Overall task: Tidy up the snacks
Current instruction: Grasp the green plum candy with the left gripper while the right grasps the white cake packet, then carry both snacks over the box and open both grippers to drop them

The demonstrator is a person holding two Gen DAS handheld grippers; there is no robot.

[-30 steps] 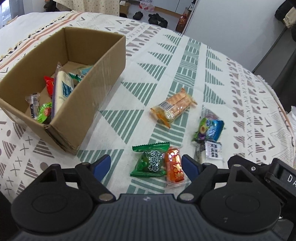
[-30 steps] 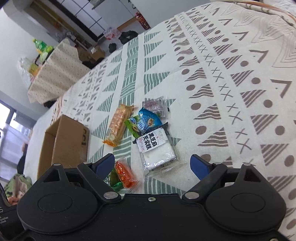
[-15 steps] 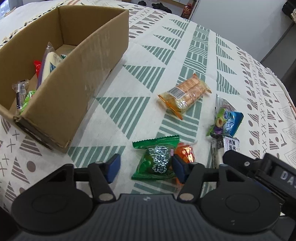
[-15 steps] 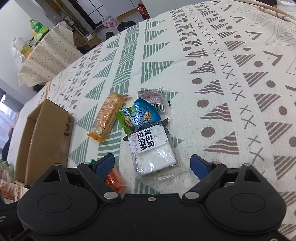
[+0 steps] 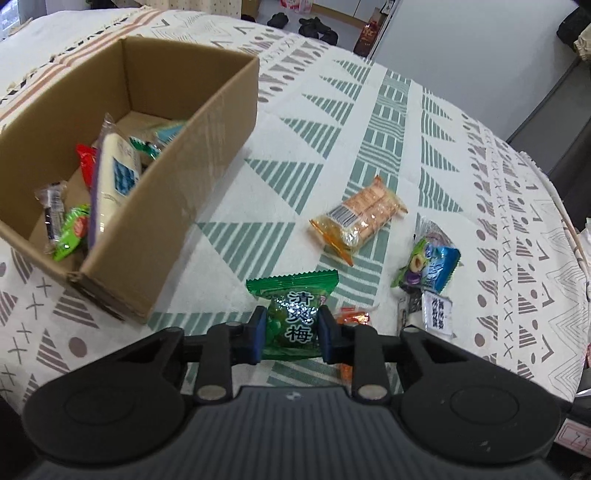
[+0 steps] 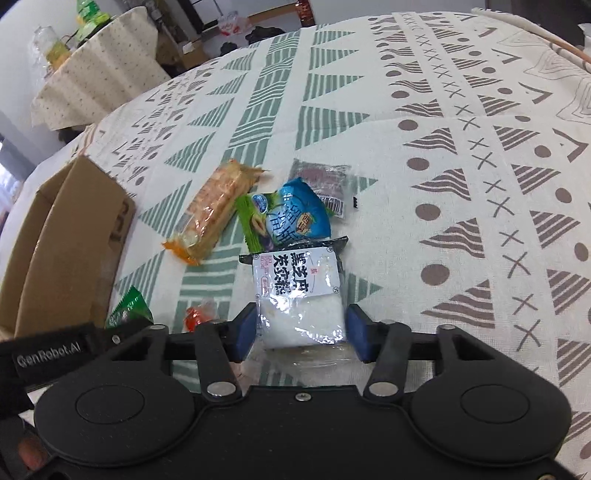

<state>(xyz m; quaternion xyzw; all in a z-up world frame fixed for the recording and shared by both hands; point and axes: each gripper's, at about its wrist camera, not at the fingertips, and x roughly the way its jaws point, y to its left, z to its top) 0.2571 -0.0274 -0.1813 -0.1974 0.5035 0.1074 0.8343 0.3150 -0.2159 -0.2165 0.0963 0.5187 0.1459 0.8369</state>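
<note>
My left gripper (image 5: 291, 325) is closing on a green plum candy packet (image 5: 291, 295), and its blue pads press the packet's two sides just above the patterned cloth. My right gripper (image 6: 301, 328) is closing too, with its pads against the sides of a white cake packet with a black label (image 6: 299, 280) that lies on the cloth. An open cardboard box (image 5: 207, 147) holding several snacks stands to the left. Loose on the cloth are an orange biscuit pack (image 5: 358, 218), a blue-green packet (image 5: 428, 262) and a small orange packet (image 5: 352, 317).
A clear packet with a dark snack (image 6: 321, 177) lies behind the blue-green packet (image 6: 291, 218). The box (image 6: 74, 221) sits far left in the right wrist view. A cloth-draped side table with bottles (image 6: 92, 74) stands beyond the table; shoes (image 5: 314, 26) lie on the floor.
Both grippers went from wide open to closed in on their packets: the left on the green packet, the right on the white one. The right gripper also moved closer and lower.
</note>
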